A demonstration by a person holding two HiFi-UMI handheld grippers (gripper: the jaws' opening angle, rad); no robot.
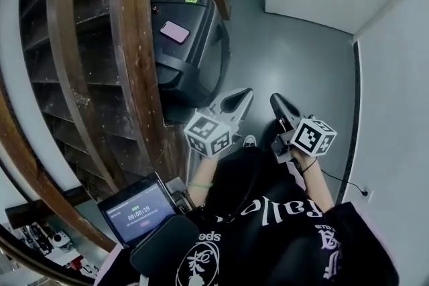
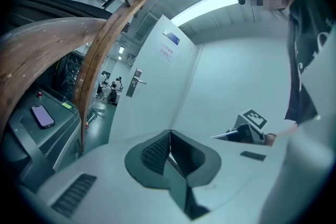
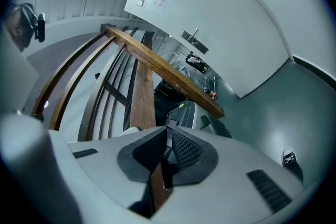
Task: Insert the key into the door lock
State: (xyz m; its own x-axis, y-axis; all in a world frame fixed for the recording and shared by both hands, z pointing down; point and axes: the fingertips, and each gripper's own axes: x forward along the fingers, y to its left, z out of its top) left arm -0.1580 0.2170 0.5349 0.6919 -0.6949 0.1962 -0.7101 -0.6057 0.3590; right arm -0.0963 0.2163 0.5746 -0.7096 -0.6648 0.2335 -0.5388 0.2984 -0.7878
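Observation:
A white door with a metal lever handle stands some way ahead in the left gripper view. In the right gripper view the same door and handle show at the upper right. No key shows in any view. My left gripper is held out over the grey floor, shut, pads together with nothing visible between them. Beside it, my right gripper is also shut; its tips meet and look empty. The right gripper shows in the left gripper view.
A curved wooden stair rail runs along the left. A black treadmill with a pink phone on it stands ahead left. A small screen sits at my chest. White walls close the right side; people stand far off.

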